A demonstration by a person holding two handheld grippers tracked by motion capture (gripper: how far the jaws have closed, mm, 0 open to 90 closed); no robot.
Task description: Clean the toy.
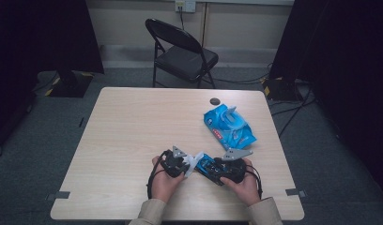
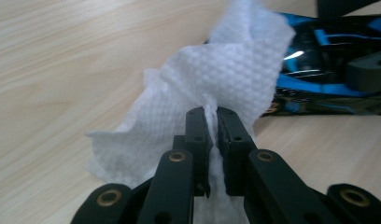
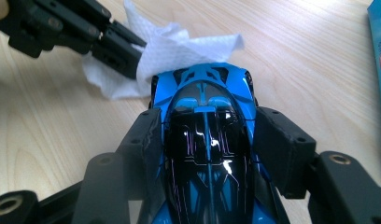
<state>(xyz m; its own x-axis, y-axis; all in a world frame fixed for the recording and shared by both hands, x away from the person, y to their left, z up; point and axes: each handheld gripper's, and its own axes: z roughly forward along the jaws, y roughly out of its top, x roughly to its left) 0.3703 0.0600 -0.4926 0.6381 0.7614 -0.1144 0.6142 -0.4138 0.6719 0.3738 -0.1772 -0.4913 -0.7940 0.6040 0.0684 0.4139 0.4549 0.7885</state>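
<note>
Pinching a crumpled white embossed paper wipe point(image 2: 226, 79), the left gripper point(image 2: 209, 116) is pressing it against the nose of a glossy blue-and-black toy car point(image 3: 207, 140). The right gripper point(image 3: 207, 135) is clamping the car's flanks, near the pale wooden table's point(image 1: 133, 126) front edge.

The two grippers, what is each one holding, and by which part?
Left gripper pinches a fold of the white wipe. Right gripper clamps the blue toy car across its two sides.

no legible text, wipes pack point(image 1: 229, 126) print blurred
</note>
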